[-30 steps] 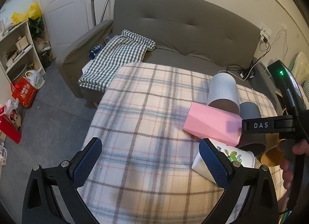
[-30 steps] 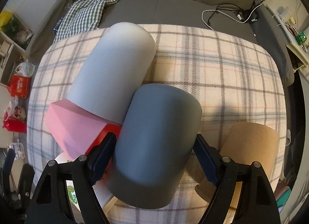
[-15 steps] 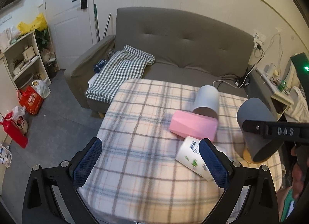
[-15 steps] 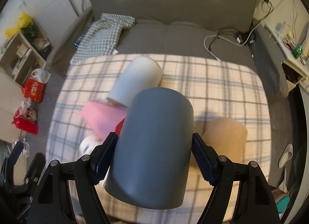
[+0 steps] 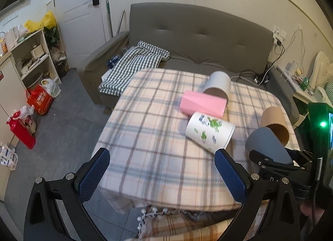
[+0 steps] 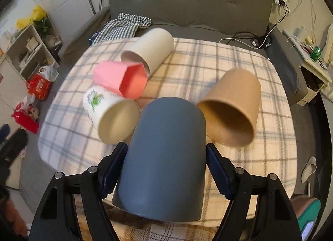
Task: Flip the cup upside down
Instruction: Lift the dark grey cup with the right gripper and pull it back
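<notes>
Where legible, no lettering: grey cup [image 6: 164,157].

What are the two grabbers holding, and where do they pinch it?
The right gripper pinches the dark grey cup across its sides, near the open end. The left gripper is open and holds nothing.

Probably a home living room: grey sofa [image 5: 195,39], cluttered shelf [image 5: 33,57], plaid-covered table [image 5: 149,137].

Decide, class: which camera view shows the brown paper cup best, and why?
The right wrist view: the brown paper cup lies on its side, large and unobstructed, with its open mouth facing the camera. In the left wrist view the same cup is small, at the table's far right, just behind the grey cup clamped in the right gripper.
</notes>
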The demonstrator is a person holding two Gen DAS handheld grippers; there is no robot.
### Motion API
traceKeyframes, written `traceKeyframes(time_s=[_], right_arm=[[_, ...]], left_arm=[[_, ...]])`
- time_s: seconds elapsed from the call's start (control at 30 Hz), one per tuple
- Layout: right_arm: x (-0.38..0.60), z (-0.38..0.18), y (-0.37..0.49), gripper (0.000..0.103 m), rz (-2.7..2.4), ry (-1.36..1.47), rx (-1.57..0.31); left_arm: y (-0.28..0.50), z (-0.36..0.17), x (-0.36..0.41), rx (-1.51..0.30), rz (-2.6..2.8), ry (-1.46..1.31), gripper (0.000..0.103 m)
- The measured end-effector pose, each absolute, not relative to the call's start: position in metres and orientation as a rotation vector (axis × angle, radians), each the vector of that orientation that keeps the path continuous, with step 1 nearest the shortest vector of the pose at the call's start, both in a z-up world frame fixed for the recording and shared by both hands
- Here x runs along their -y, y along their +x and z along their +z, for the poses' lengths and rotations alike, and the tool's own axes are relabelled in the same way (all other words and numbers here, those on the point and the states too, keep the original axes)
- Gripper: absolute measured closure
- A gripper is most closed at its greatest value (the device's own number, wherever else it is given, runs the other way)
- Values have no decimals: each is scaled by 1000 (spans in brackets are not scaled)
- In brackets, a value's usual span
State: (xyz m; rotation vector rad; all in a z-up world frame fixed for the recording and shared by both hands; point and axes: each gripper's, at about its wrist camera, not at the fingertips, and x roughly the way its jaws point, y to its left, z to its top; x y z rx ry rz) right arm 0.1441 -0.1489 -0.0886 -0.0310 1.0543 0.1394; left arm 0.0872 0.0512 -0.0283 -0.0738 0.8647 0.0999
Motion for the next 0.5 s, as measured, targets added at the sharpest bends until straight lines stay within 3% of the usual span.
traceKeyframes(time_s=[0.43, 0.5], right_arm=[[158, -104, 137, 30, 188, 21, -1062], [163, -101, 135, 27, 193, 40, -1069]], left_arm=[[94, -39, -35, -923, 113, -67, 0], [97, -38, -31, -930, 115, -63, 0]])
